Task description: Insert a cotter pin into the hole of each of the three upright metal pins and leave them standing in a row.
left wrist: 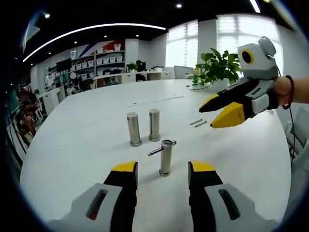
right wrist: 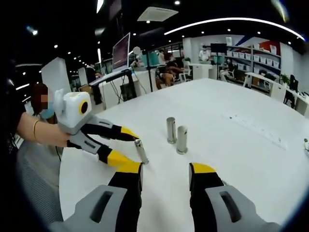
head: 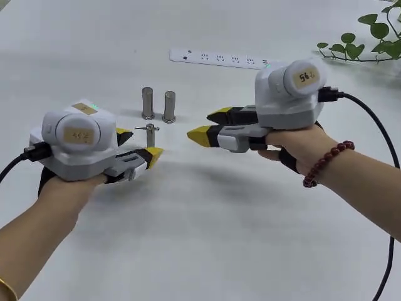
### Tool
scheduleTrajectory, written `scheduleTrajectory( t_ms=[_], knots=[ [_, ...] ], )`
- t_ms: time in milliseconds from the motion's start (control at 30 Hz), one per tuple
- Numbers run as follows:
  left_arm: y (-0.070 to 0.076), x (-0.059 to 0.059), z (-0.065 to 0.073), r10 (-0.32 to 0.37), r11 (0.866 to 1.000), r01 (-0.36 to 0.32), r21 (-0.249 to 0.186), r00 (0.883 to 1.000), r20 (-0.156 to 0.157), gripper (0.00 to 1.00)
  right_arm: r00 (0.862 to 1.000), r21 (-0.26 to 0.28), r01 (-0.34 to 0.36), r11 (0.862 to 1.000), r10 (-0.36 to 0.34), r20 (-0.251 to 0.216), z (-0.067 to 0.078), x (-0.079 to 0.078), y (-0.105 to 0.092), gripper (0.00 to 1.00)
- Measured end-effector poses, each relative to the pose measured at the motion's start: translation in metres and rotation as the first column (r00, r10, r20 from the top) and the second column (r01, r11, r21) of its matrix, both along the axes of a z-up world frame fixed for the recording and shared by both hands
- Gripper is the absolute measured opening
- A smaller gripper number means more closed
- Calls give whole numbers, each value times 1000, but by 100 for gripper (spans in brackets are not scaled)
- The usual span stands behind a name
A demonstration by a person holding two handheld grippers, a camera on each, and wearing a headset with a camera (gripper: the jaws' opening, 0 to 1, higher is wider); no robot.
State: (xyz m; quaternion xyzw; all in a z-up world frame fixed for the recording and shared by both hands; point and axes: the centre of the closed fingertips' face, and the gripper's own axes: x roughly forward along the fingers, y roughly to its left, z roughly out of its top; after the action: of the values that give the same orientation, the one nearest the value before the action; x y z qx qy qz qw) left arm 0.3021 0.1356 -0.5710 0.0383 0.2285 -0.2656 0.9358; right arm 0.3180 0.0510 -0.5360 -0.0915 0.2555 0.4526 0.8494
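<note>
- Left gripper (head: 143,143) sits low and nearest in the head view, jaws spread, holding nothing.
- Between its tips stands one pin (head: 150,137), upright, with a cotter (head: 143,128) through its top.
- Two bare pins (head: 148,103) stand side by side just behind.
- Right gripper (head: 205,125) hovers to the right, jaws parted and empty.
- Left gripper view: the cottered pin is clear of both tips, and spare cotters (left wrist: 198,122) lie on the table (left wrist: 87,145) beyond.
- Right gripper view: the three pins stand near together.

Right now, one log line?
left claw open, cottered pin just ahead | right claw open, empty | two bare pins upright | spare cotter pins loose
</note>
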Motion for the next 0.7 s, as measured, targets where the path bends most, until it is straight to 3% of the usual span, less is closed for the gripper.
scheduleTrajectory(
  t_ms=[267, 467, 567, 700],
  knots=[
    [-1, -7, 18, -6, 999, 7, -34, 999, 32, 55, 999, 21, 27, 999, -27, 24, -3, 19, 8, 34],
    [0, -15, 24, -20, 999, 22, -36, 999, 37, 67, 998, 31, 45, 999, -46, 46, -9, 32, 21, 36],
    [2, -21, 27, -17, 999, 17, -41, 1000, 15, 74, 996, 62, 60, 996, -64, 59, -10, 40, 28, 34],
    [1, -29, 30, -21, 999, 21, -36, 1000, 19, 80, 995, 81, 80, 993, -85, 57, -17, 52, 36, 34]
  ],
)
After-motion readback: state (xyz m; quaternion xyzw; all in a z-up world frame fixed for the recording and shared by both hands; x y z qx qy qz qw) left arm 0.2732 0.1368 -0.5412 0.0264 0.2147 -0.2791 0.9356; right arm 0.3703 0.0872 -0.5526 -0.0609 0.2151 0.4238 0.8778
